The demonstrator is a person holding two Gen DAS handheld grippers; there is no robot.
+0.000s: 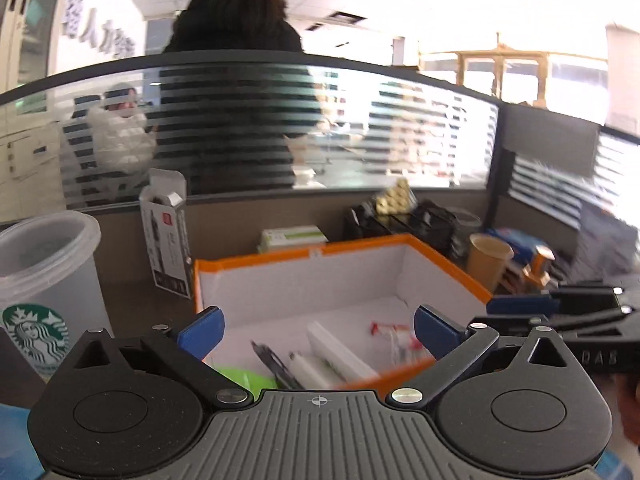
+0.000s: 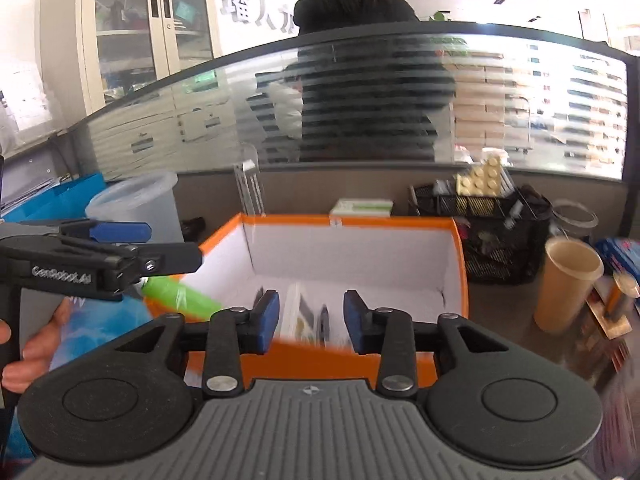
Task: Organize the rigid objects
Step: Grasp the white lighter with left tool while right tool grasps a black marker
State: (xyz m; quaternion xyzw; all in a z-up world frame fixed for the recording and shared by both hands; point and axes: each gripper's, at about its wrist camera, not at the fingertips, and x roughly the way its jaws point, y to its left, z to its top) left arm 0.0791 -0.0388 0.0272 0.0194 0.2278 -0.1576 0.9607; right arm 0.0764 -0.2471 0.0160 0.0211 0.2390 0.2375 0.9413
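**Listener:** What is in front of you?

**Me:** An orange box (image 2: 352,364) with white inner walls sits on the desk, open at the top. I hold one gripper in each hand, and both point down toward it from the near side.

**Listener:** How are your jaws?

**Me:** My left gripper (image 1: 318,330) is spread wide, with nothing between its blue pads (image 1: 202,330). My right gripper (image 2: 312,320) is partly apart, and nothing is pinched there either. In the right view, my left gripper (image 2: 120,240) shows side-on at the left edge.

**Listener:** Where are the things being sorted?

**Me:** Inside the box, on its floor. I see a white flat pack (image 1: 340,350), a dark pen-like item (image 1: 272,364) and something small and red (image 1: 390,330); all are blurred, so I cannot name them better. A green object (image 2: 180,298) lies at the box's left near corner, over its rim.

**Listener:** And around the box?

**Me:** A frosted plastic cup (image 1: 44,276) stands to the left, and a tan paper cup (image 2: 568,284) to the right. A black mesh basket (image 2: 500,232) is behind the right corner. Beyond the striped glass partition (image 2: 400,100) stands a person in dark clothes (image 2: 360,60).
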